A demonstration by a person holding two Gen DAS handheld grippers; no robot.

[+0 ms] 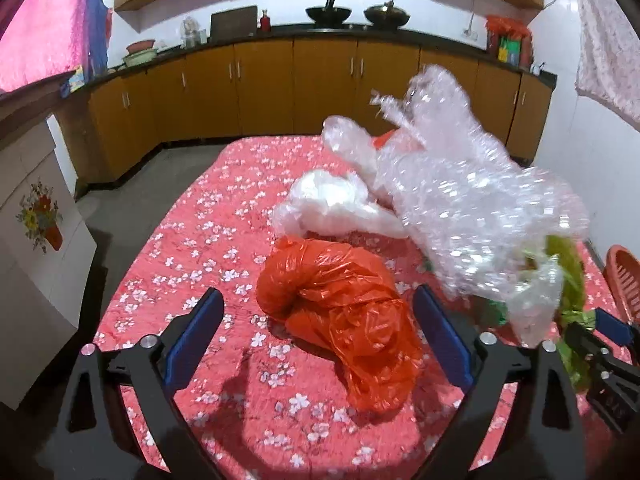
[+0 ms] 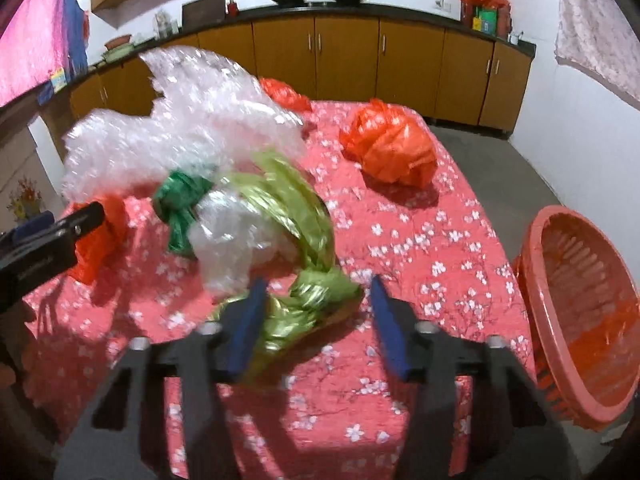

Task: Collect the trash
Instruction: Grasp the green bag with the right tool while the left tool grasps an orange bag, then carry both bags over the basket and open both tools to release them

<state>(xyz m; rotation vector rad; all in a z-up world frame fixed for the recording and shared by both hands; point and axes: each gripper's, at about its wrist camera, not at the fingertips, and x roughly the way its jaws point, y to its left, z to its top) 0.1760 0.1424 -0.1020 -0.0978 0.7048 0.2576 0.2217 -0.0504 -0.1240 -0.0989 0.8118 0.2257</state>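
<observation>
Right wrist view: orange basket [image 2: 576,320] beside floral table [image 2: 420,240].

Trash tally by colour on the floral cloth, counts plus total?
Orange bags: 3
Clear plastic (bubble wrap, smaller wad): 2
White bag: 1
Dark green wad: 1
Yellow-green plastic: 1
Total: 8

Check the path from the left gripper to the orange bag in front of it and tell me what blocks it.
Nothing visible blocks it. The orange bag lies on the floral tablecloth directly ahead of the open left gripper; the bubble wrap sits off to the side.
</observation>
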